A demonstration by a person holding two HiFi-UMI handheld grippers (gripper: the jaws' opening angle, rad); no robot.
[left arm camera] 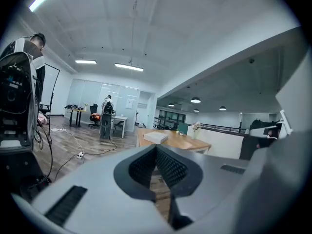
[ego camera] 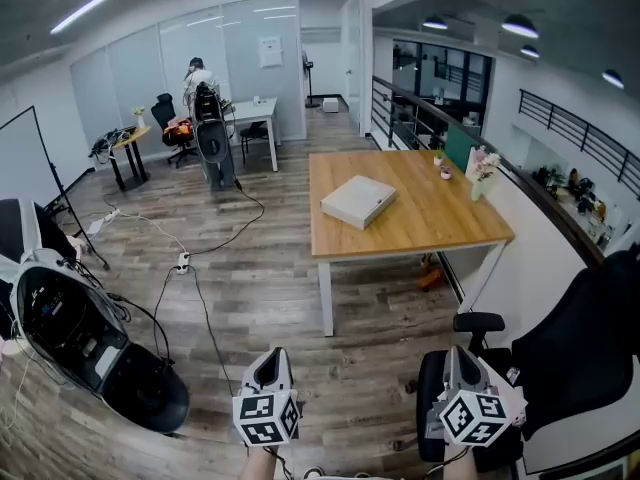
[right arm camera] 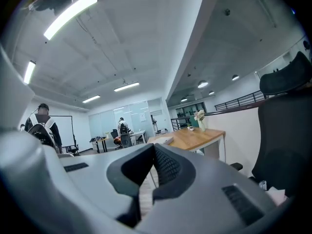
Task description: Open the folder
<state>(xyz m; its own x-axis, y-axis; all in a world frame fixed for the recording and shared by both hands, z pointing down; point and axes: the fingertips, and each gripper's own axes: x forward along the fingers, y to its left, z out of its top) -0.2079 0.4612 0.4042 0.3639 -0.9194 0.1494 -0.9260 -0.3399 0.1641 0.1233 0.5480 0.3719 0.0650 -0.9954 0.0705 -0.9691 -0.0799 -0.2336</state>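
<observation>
Starting with the head view, the left gripper (ego camera: pixel 270 356) and the right gripper (ego camera: pixel 461 354) are seen low in the frame, held side by side over the plank floor (ego camera: pixel 260 298). They are well apart from the wooden table (ego camera: pixel 440 218). The white folder (ego camera: pixel 358 201) is laid flat and closed on that table, towards its left side, untouched.

In the left gripper view, the left gripper's (left arm camera: pixel 157 148) jaws are pressed together with nothing pinched, and the folder (left arm camera: pixel 156 137) is seen far beyond them on the table (left arm camera: pixel 187 143).

In the right gripper view, the right gripper's (right arm camera: pixel 153 148) jaws are likewise brought together and empty. The folder (right arm camera: pixel 165 141) is seen far off on the table (right arm camera: pixel 200 138), and a black chair (right arm camera: pixel 285 130) is seen at the right.
</observation>
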